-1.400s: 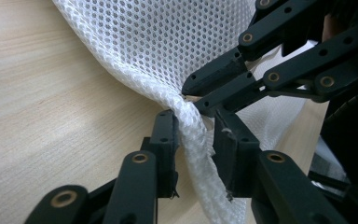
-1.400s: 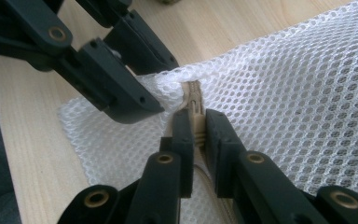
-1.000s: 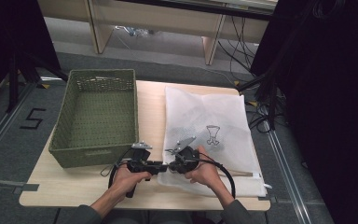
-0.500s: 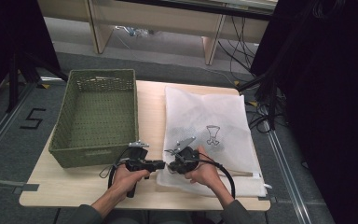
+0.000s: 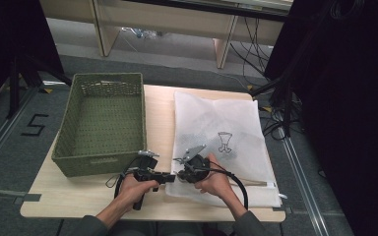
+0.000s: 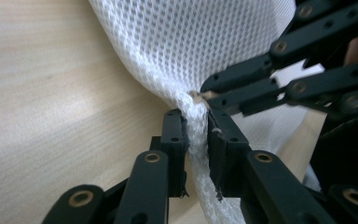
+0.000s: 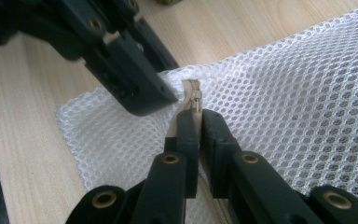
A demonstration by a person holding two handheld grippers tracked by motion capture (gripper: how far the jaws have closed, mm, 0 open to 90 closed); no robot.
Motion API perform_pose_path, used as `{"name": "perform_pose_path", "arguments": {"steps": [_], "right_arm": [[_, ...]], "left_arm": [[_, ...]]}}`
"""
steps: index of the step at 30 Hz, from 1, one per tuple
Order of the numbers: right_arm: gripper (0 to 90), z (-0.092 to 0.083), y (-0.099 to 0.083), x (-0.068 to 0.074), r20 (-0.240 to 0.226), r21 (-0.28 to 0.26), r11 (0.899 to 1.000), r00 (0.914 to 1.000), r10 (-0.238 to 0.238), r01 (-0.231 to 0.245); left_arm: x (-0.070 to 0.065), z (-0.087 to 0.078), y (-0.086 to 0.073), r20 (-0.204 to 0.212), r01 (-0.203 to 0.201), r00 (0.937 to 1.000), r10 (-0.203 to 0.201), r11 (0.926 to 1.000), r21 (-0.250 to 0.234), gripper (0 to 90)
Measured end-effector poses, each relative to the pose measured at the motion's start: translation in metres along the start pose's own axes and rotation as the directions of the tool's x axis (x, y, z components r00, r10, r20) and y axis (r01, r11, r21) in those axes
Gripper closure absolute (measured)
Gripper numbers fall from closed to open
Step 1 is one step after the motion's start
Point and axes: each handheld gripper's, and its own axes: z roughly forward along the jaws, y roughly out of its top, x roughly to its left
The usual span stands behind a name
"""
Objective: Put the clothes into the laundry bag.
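Left gripper (image 6: 196,140): jaws have just been closing, now pinching the bunched corner of the white mesh zip bag (image 5: 221,123).
Right gripper (image 7: 195,128): clamped on the small beige zipper pull (image 7: 192,95), probably ready to unzip.
Bag: lying flat on the pale wooden table (image 5: 157,113), beside the green woven basket (image 5: 64,147).
Purpose: left is anchoring the mesh.

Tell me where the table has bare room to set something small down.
A bare wood strip runs between the basket and the mesh bag. Another lies along the table front edge, left of the left tool. The front middle is crowded: both tools, the right tool included, pinch the bag's corner there.
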Motion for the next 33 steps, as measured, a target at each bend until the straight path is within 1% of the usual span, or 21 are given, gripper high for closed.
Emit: {"name": "perform_pose_path", "arguments": {"steps": [2, 4, 7, 8, 10, 12, 13, 14, 16, 17, 19, 22, 24, 25, 26, 29, 31, 32, 33], "right_arm": [[86.8, 0.0, 0.0, 0.0, -0.001, -0.006, 1.0, 1.0, -0.004, 0.003], [84.9, 0.0, -0.001, -0.002, -0.007, -0.012, 1.0, 0.9998, 0.02, -0.021], [83.6, 0.0, -0.002, -0.004, -0.003, -0.02, 0.999, 0.9995, 0.03, -0.03], [82.7, 0.0, -0.002, -0.004, -0.003, -0.028, 0.999, 0.9996, 0.029, -0.029], [81.3, 0.0, -0.002, -0.005, -0.005, -0.027, 0.998, 0.9988, 0.049, -0.049], [81.3, 0.001, -0.003, -0.006, -0.013, -0.032, 0.998, 0.9983, 0.056, -0.057], [81.2, 0.001, -0.004, -0.006, -0.02, -0.037, 0.997, 0.9976, 0.066, -0.067], [80.9, 0.001, -0.004, -0.007, -0.025, -0.038, 0.997, 0.9972, 0.07, -0.071], [78.3, 0.001, -0.005, -0.009, -0.042, -0.037, 0.996, 0.9958, 0.081, -0.083], [78.4, 0.002, -0.006, -0.01, -0.047, -0.043, 0.994, 0.9943, 0.096, -0.098], [78.4, 0.002, -0.006, -0.011, -0.046, -0.042, 0.995, 0.9952, 0.086, -0.088], [78.3, 0.001, -0.007, -0.013, -0.056, -0.049, 0.994, 0.9942, 0.092, -0.095], [82.4, 0.0, -0.007, -0.012, -0.065, -0.044, 0.996, 0.995, 0.075, -0.078], [83.3, -0.001, -0.007, -0.011, -0.075, -0.035, 0.997, 0.995, 0.066, -0.068], [83.3, -0.001, -0.006, -0.011, -0.071, -0.03, 0.998, 0.9956, 0.061, -0.064], [81.6, -0.001, -0.006, -0.011, -0.074, -0.038, 0.996, 0.9942, 0.078, -0.08], [76.4, -0.002, -0.007, -0.014, -0.092, -0.045, 0.993, 0.9906, 0.102, -0.106], [76.4, -0.004, -0.008, -0.012, -0.088, -0.028, 0.988, 0.9849, 0.149, -0.152], [76.0, -0.003, -0.008, -0.018, -0.087, -0.065, 0.995, 0.9939, 0.069, -0.074]], "left_arm": [[0.0, -0.001, 0.001, 0.002, -0.012, 0.9999, 0.012, 0.9999, 0.0, 81.4], [0.0, -0.001, 0.001, 0.004, -0.017, 0.9999, 0.017, 0.9998, -0.007, 81.4], [-0.001, -0.001, 0.002, 0.008, -0.021, 0.9997, 0.021, 0.9998, -0.004, 80.9], [-0.001, -0.001, 0.002, 0.006, -0.029, 0.9996, 0.029, 0.9996, -0.004, 81.0], [-0.002, -0.001, 0.002, -0.002, -0.052, 0.9986, 0.052, 0.9986, 0.002, 81.4], [-0.003, -0.001, 0.001, -0.01, -0.072, 0.9973, 0.072, 0.9974, 0.003, 82.6], [-0.004, -0.001, 0.001, -0.015, -0.084, 0.9964, 0.084, 0.9965, 0.004, 83.0], [-0.005, -0.001, 0.001, -0.017, -0.104, 0.9944, 0.104, 0.9945, 0.008, 83.3], [-0.006, -0.001, 0.001, -0.022, -0.132, 0.991, 0.132, 0.9911, 0.013, 83.6], [-0.007, -0.001, 0.001, -0.023, -0.143, 0.9894, 0.143, 0.9896, 0.015, 83.7], [-0.009, -0.001, 0.003, -0.033, -0.178, 0.9834, 0.178, 0.9838, 0.023, 83.7], [-0.01, -0.002, 0.003, -0.041, -0.191, 0.9807, 0.191, 0.9813, 0.026, 83.7], [-0.011, -0.001, 0.002, -0.051, -0.193, 0.9796, 0.194, 0.9807, 0.033, 83.6], [-0.012, -0.001, 0.002, -0.055, -0.197, 0.9785, 0.199, 0.9798, 0.034, 83.6], [-0.012, -0.001, 0.002, -0.057, -0.2, 0.9779, 0.201, 0.9793, 0.034, 83.5], [-0.012, -0.001, 0.001, -0.06, -0.207, 0.9761, 0.209, 0.9777, 0.034, 83.5], [-0.013, -0.001, 0.001, -0.063, -0.217, 0.9737, 0.219, 0.9754, 0.038, 83.5], [-0.013, -0.002, 0.001, -0.064, -0.219, 0.9731, 0.221, 0.9749, 0.038, 83.5], [-0.013, -0.002, 0.001, -0.066, -0.224, 0.9719, 0.226, 0.9739, 0.039, 83.5]]}}
